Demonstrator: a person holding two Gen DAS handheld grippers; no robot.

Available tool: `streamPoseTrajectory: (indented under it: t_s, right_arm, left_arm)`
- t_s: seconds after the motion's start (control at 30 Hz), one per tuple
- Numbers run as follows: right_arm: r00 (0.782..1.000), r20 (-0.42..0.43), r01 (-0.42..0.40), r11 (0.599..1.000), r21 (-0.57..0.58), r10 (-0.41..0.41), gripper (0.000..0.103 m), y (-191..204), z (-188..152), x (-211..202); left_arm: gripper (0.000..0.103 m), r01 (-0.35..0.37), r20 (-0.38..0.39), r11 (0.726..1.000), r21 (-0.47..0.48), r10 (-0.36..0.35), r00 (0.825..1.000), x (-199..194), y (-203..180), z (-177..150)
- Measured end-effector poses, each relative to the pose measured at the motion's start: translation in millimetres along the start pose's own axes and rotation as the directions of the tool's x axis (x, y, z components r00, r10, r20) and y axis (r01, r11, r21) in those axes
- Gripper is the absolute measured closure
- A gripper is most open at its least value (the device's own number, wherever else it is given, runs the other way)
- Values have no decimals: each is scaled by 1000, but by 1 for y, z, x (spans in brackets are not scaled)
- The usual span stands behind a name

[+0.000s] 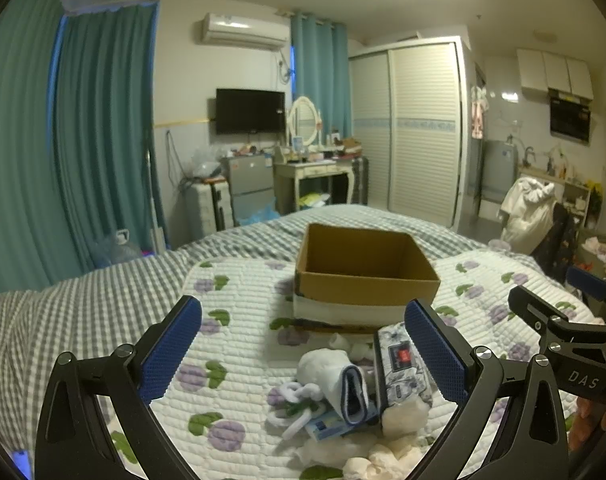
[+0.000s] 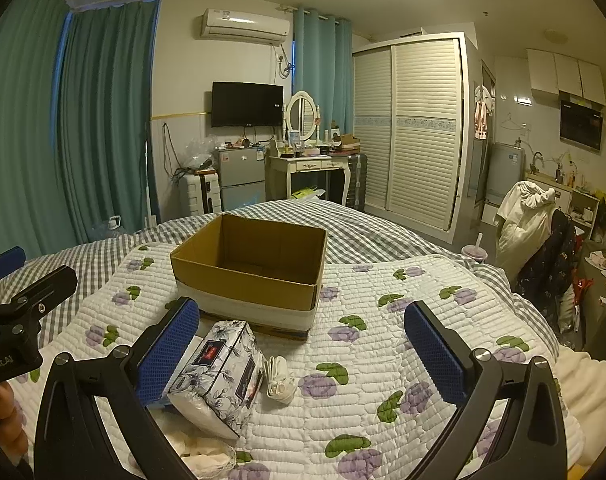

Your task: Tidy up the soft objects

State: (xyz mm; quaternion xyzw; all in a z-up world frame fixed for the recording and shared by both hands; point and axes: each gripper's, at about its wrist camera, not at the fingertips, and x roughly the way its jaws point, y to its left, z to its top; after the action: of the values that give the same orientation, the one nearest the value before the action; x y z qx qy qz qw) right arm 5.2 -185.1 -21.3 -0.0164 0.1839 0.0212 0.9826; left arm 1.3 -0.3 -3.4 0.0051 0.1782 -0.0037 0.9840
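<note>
An open, empty cardboard box (image 1: 367, 276) (image 2: 251, 268) stands on a flowered quilt on the bed. In front of it lies a heap of soft things: a floral tissue pack (image 1: 401, 364) (image 2: 223, 372), a rolled white-and-blue cloth (image 1: 335, 380), a white knotted cord (image 1: 299, 400), cream cloths (image 1: 383, 456) and a small white item (image 2: 279, 380). My left gripper (image 1: 303, 364) is open above the heap, its right pad beside the tissue pack. My right gripper (image 2: 303, 356) is open, its left pad against the tissue pack. Both hold nothing.
The flowered quilt (image 2: 383, 340) lies over a grey checked bedspread (image 1: 83, 308). Beyond the bed stand a wardrobe (image 2: 415, 128), a dressing table (image 2: 311, 168), a small fridge (image 2: 241, 178) and teal curtains (image 1: 95, 132). A chair with clothes (image 2: 543, 240) stands at the right.
</note>
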Motion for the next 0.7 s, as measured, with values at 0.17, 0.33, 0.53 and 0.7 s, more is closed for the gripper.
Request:
streamPoseTrajectory:
  t_s: [0.17, 0.33, 0.53, 0.7]
  right_arm:
    - [1000, -7, 1, 1000, -3, -1, 0, 1, -3, 3]
    - [1000, -9, -3, 1000, -3, 3, 0, 2, -4, 3]
    - [1000, -10, -3, 1000, -3, 3, 0, 3, -5, 4]
    - [1000, -17, -2, 1000, 0, 3, 0, 2, -6, 4]
  left_arm:
    - [0, 0, -1, 1000, 0, 0, 1000, 0, 0, 0]
    - [0, -4, -1, 1000, -4, 4, 1000, 0, 1, 0]
    - [0, -2, -2, 1000, -4, 2, 1000, -1, 1, 0]
    - [0, -5, -5, 1000, -6, 5, 1000, 0, 2, 0]
